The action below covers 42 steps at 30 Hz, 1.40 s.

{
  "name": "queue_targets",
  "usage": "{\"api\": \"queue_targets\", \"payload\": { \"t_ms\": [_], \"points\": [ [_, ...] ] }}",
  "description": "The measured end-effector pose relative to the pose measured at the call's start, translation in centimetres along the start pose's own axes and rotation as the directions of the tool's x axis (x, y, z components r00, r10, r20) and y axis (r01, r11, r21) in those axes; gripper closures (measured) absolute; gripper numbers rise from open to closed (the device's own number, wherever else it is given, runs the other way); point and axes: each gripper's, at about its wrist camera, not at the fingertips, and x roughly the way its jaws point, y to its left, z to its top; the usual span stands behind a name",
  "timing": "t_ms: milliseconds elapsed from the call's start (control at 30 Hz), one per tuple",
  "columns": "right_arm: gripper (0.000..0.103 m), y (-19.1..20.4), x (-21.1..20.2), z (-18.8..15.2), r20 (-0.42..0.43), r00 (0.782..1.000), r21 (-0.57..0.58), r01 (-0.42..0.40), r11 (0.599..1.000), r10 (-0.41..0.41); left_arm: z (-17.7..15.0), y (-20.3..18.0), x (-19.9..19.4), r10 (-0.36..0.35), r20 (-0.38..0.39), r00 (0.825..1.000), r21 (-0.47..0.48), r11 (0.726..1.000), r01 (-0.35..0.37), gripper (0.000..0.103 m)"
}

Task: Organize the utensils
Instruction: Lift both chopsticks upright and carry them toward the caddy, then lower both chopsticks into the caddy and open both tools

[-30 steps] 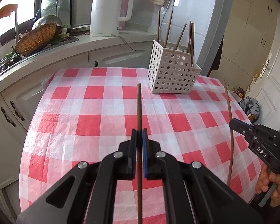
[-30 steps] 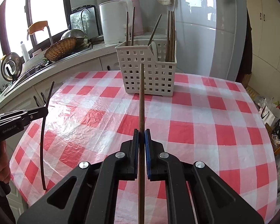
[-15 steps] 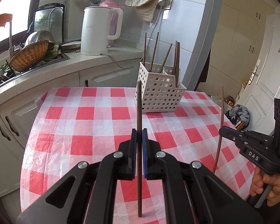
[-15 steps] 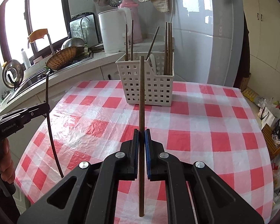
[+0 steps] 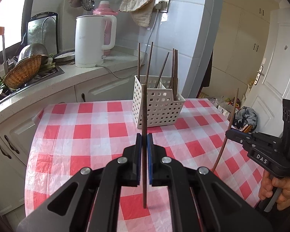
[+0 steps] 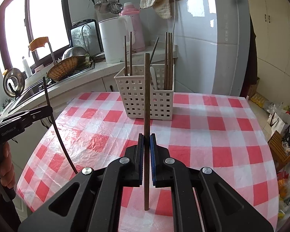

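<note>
- The table (image 5: 90,127), covered by a red-and-white checked cloth, is seen from higher than a second ago; more of the wall and the hanging kitchen tools above the counter is taken in by both wrist views.
- The white perforated utensil basket (image 5: 160,110) is kept in its place on the far side of the table, unchanged, with several brown chopsticks standing in it; it now sits lower in each view than before.
- The white kettle (image 5: 90,40) on the counter behind is unmoved.
- The left gripper (image 5: 144,148) is clamped shut on a brown chopstick (image 5: 144,116), held upright across the pads; the grip is the same as a second ago. The stick's lower end, earlier cut off by the picture edge, is now seen clear above the cloth.
- The right gripper (image 6: 147,148) is likewise closed on a second chopstick (image 6: 147,96), upright, its lower tip also now in view above the cloth.
- Both held sticks are kept short of the basket, apart from it.
</note>
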Motion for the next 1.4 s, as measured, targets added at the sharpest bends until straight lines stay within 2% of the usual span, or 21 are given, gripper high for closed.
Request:
{"api": "queue_targets", "payload": {
  "t_ms": [633, 1200, 1400],
  "points": [
    [0.095, -2.2, 0.1, 7.7, 0.048, 0.999, -0.037, 0.001, 0.999, 0.001, 7.6, -1.4, 0.7, -0.029, 0.055, 0.998, 0.057, 0.998, 0.026, 0.097],
    [0.095, -2.7, 2.5, 18.7, 0.094, 0.996, -0.082, 0.021, 0.996, -0.013, 18.5, -2.9, 2.4, -0.04, 0.125, 0.991, 0.095, 0.995, 0.028, 0.098],
    [0.095, -2.7, 4.1, 20.8, 0.107, 0.994, -0.072, 0.01, 0.997, -0.002, 21.2, -3.5, 3.2, -0.042, 0.155, 0.987, 0.101, 0.994, 0.026, 0.098]
  ]
}}
